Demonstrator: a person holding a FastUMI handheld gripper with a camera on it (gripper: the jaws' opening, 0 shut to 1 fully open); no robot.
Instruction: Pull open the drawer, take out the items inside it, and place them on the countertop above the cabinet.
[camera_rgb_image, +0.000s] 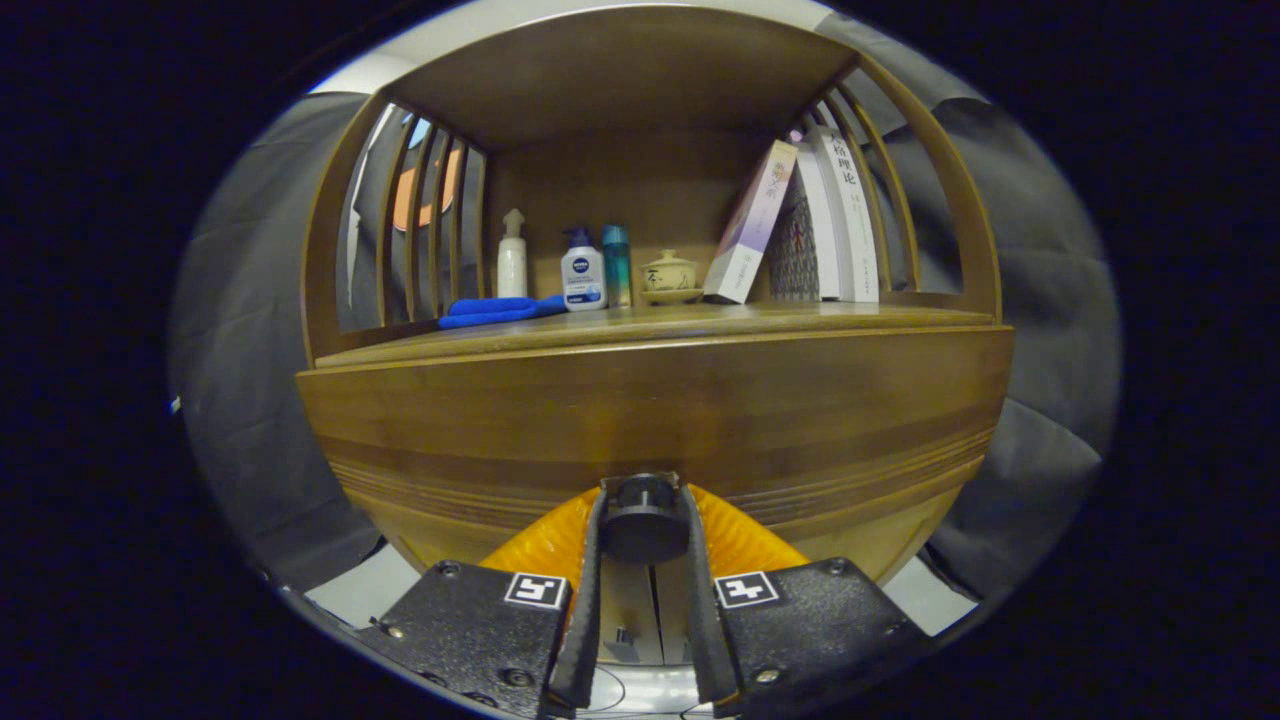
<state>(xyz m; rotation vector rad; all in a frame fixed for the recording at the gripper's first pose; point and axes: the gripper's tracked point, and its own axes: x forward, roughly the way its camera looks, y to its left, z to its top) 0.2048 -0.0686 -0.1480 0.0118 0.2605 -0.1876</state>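
Now hand-held gripper (643, 500) clamping drawer knob (643, 518)

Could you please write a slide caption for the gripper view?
Gripper jaws closed on the dark round drawer knob of the wooden cabinet, below its cluttered countertop.

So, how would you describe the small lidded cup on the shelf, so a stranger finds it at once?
Look at the wooden cabinet, whose dark knob the gripper fingers are closing on. On its countertop, between the teal bottle and the leaning books, sits the cup. It alone is squat, cream, lidded, on a saucer.
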